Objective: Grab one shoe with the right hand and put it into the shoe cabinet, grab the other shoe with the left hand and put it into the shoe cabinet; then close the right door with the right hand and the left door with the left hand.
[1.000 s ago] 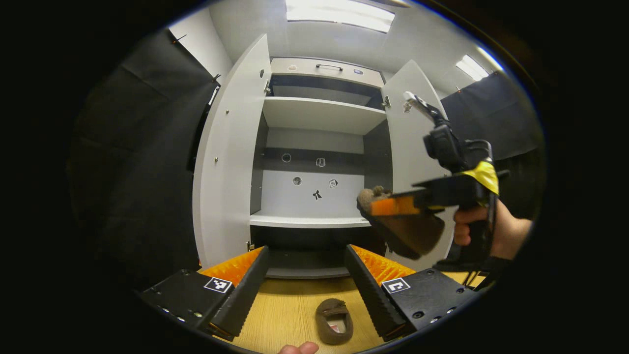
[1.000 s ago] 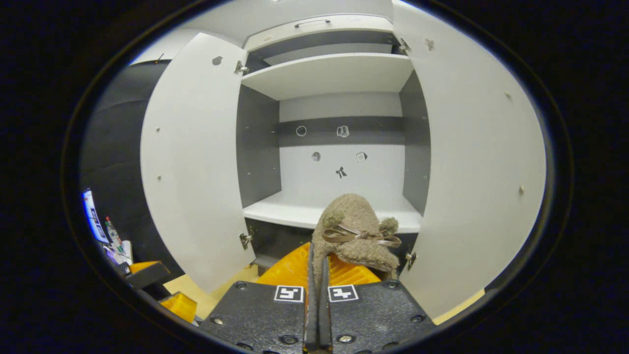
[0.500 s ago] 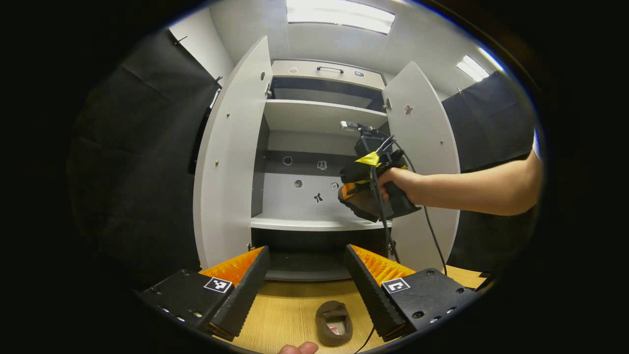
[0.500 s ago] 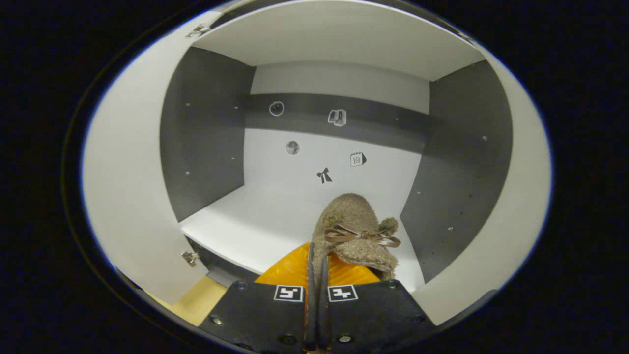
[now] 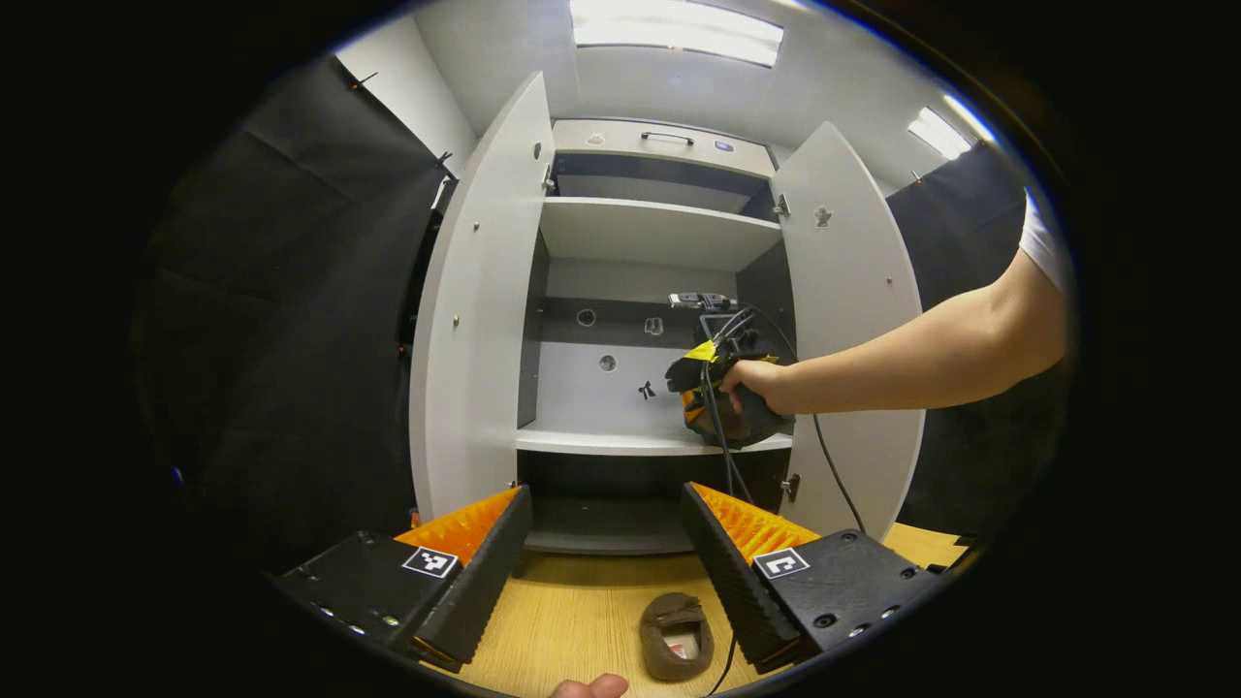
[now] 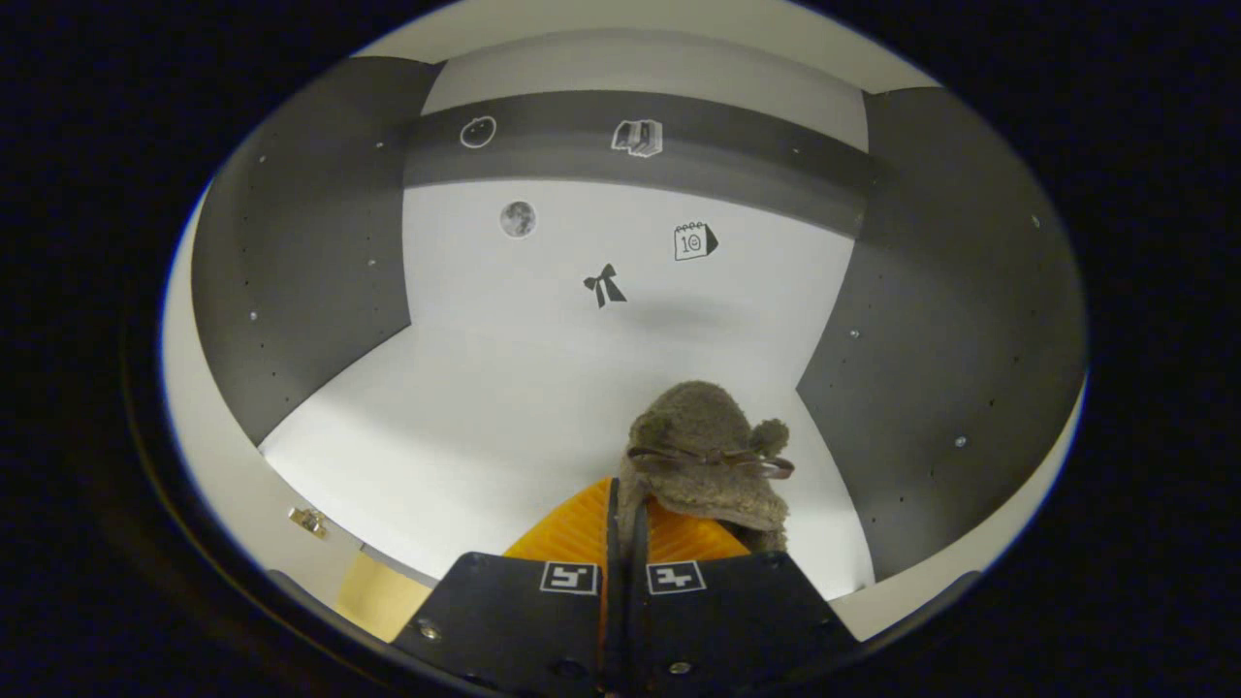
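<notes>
A fuzzy brown shoe (image 6: 706,456) with a ribbon bow sits pinched in the right gripper (image 6: 625,514), jaws clenched on its heel edge, just above the white shelf (image 6: 504,407) inside the shoe cabinet (image 5: 640,233). The second shoe (image 5: 677,635) lies on the wooden floor (image 5: 572,620) before the cabinet, between the spread, empty fingers of the left gripper (image 5: 606,543). Both doors stand open.

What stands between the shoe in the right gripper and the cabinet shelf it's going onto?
Nothing visible. The right gripper holds the shoe over the bare white shelf, and both doors stand open, left door and right door.
</notes>
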